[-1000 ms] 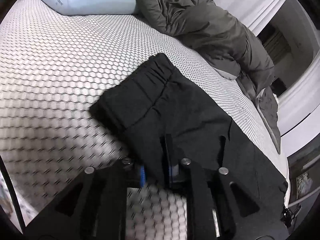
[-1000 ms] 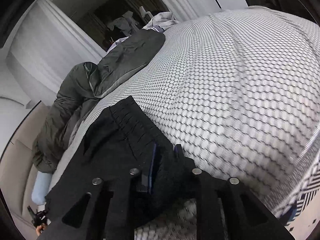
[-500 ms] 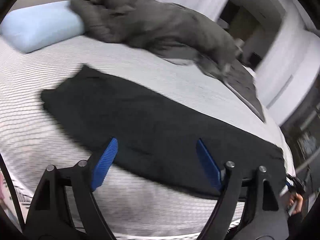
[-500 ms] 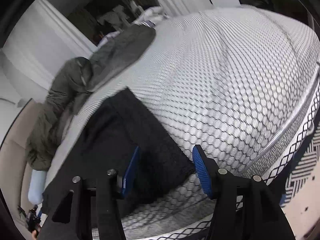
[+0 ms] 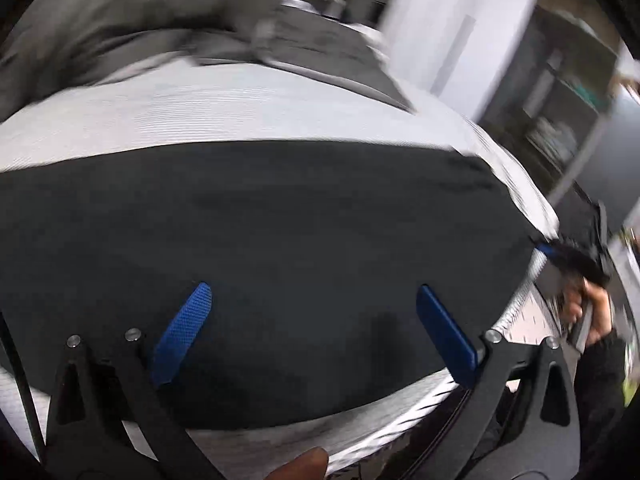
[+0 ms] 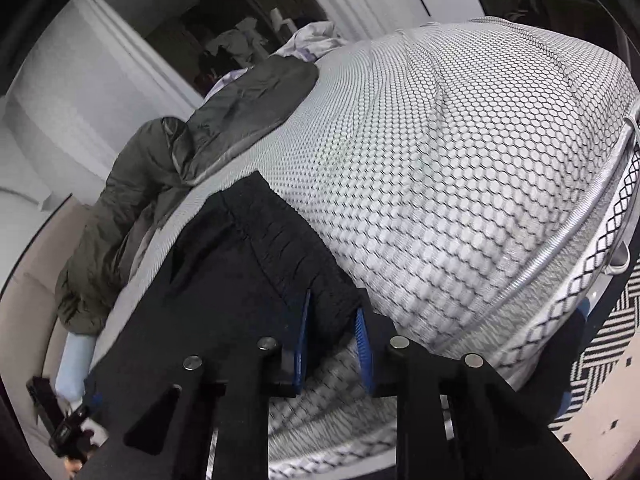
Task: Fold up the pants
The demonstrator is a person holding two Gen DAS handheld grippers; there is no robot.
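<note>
I see the black pants (image 5: 280, 260) lying flat and stretched lengthwise across the bed (image 6: 460, 160), on its honeycomb-patterned cover. My left hand-held gripper (image 5: 312, 332) hovers over the middle of the pants with its blue pads (image 5: 182, 336) spread wide; its jaws have just been opening and nothing is clamped between them. The left view is smeared by motion blur. My right hand-held gripper (image 6: 332, 344) sits at the waistband end, near the corner of the bed; its jaws have just been closing, and the pads now pinch a bunched corner of the elastic waistband. A crumpled olive-grey duvet (image 6: 132, 216) lies along the far side of the bed, well apart from the pants, and a pale blue pillow (image 6: 74, 364) shows beyond their far end. In the left view I see a hand (image 5: 592, 308) on the right hand-held gripper's handle at the edge of the bed.
</note>
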